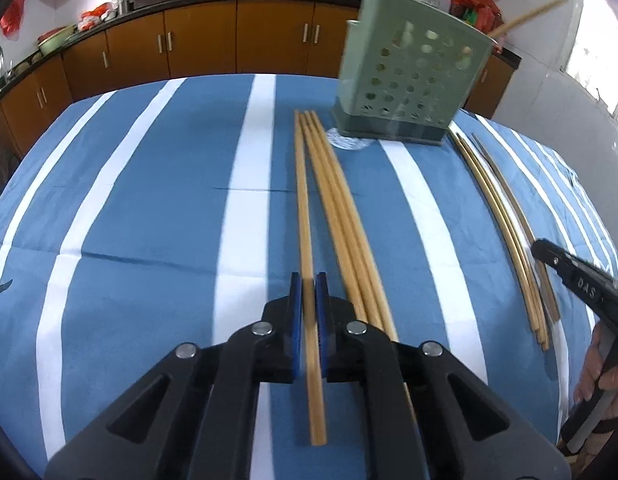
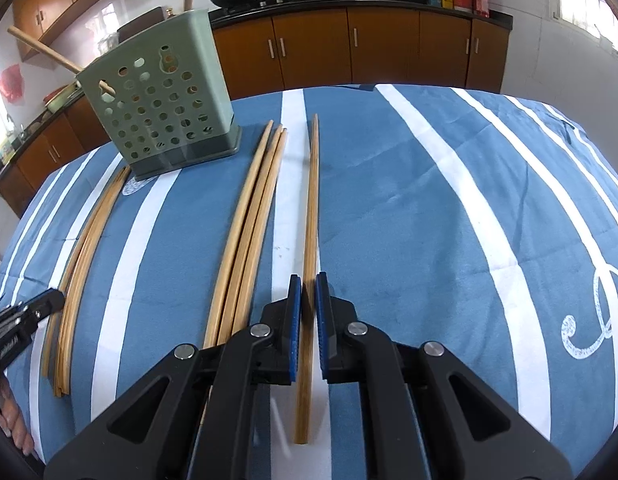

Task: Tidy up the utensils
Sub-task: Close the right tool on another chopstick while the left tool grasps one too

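Barely begun: one or two chopsticks (image 1: 525, 16) are already poking from the holder (image 1: 409, 80) at one o'clock in the left view, though blur is hiding the count. Left gripper (image 1: 309, 292) is pinching a single smooth bamboo chopstick (image 1: 305, 208); three more (image 1: 341, 216) are lying beside it. Right gripper (image 2: 307, 294) is clamping another stick (image 2: 312, 200), with a bundle (image 2: 253, 216) at eleven o'clock on the striped cloth (image 2: 409, 220).

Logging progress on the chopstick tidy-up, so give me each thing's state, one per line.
Left gripper: shut on one chopstick.
Right gripper: shut on another chopstick.
Green holder: upright, chopsticks inside.
Loose chopsticks: flat on the tablecloth.
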Demonstrator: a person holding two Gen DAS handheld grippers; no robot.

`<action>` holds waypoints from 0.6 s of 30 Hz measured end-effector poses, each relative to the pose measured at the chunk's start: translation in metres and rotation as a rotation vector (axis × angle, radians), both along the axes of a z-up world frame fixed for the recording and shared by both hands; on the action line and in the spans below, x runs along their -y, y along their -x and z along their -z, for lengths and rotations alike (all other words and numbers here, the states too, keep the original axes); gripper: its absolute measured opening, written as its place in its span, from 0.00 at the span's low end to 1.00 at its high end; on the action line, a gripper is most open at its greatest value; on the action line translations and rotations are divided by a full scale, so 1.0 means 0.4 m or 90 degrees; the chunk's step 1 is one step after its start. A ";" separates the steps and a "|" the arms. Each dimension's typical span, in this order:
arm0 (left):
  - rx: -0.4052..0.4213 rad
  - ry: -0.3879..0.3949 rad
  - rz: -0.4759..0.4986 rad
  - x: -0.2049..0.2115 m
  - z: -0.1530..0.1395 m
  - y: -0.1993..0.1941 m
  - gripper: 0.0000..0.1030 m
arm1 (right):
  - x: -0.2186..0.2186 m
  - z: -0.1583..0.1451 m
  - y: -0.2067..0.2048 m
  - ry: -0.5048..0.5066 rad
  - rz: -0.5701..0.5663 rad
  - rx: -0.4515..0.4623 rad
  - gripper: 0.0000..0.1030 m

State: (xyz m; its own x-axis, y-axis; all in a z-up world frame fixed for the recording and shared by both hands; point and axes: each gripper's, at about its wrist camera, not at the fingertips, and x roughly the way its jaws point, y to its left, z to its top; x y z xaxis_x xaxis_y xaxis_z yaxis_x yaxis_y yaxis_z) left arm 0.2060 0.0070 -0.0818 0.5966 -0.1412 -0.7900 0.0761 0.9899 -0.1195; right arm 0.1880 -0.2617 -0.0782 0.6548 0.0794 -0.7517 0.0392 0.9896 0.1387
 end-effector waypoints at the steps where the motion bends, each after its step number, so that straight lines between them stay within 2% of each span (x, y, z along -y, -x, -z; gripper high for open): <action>1: 0.000 -0.001 -0.011 -0.014 -0.001 -0.009 0.08 | 0.002 0.000 -0.002 0.000 0.001 0.000 0.08; 8: 0.005 -0.006 -0.073 -0.120 -0.004 -0.058 0.08 | 0.061 0.001 -0.028 0.008 0.047 0.001 0.08; 14: 0.024 -0.013 -0.064 -0.118 0.000 -0.046 0.12 | 0.061 0.002 -0.031 0.019 0.051 -0.001 0.08; 18: 0.023 0.001 -0.066 -0.116 0.000 -0.042 0.12 | 0.061 0.002 -0.032 0.016 0.051 -0.001 0.08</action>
